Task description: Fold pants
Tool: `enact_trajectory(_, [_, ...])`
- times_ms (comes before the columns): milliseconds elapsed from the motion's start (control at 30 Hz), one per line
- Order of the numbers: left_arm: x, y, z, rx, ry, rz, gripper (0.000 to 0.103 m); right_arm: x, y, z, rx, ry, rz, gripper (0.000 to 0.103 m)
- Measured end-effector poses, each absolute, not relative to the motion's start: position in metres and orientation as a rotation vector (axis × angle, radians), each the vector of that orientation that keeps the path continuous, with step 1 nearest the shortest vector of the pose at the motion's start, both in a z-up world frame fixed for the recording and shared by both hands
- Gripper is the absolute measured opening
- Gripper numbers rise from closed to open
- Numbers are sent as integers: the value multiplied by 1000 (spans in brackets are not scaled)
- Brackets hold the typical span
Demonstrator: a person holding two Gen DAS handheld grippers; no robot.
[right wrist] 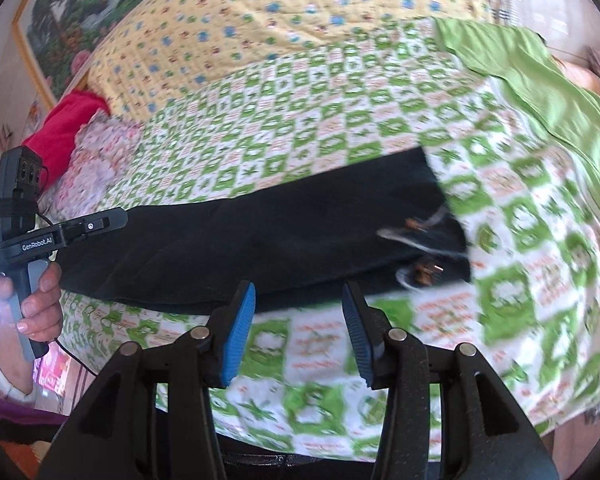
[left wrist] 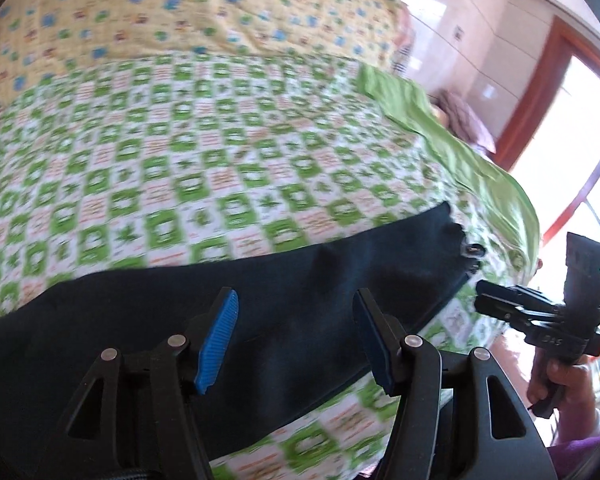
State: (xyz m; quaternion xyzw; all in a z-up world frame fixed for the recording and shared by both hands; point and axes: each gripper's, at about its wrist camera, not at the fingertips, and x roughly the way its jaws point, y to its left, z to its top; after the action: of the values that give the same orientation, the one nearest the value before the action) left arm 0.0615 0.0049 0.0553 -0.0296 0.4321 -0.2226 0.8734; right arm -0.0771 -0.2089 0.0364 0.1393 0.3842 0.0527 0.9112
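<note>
On the green-checked bedspread (right wrist: 340, 128) the dark pants (right wrist: 260, 240) lay folded lengthwise into one long strip, cross-folds seemingly remaining, with the left gripper (left wrist: 296, 336) and right gripper (right wrist: 298, 332) both parted and empty.

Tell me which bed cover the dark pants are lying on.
The pants lie on the green-and-white checked cover, not the yellow flowered quilt behind it or the plain green cloth along the far edge.

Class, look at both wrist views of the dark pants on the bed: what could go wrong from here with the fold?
1. The pants lie as a long strip; lifting one end alone could twist it.
2. The drawstrings hang loose at the waist and could snag the right gripper.
3. The left gripper hovers open over mid-fabric, so its fingers may pinch only the top layer.
</note>
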Motion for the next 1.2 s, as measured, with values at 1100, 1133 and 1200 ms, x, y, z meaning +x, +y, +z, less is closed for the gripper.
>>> enact_trajectory(1100, [169, -206, 11, 332, 1167, -978, 63, -70, -283, -3, 693, 691, 25, 13])
enact_trajectory(1133, [172, -214, 7, 337, 1183, -994, 63, -70, -283, -4, 691, 691, 32, 13])
enact_trajectory(1200, [177, -229, -2, 341, 1223, -1029, 60, -70, -282, -4, 677, 689, 36, 13])
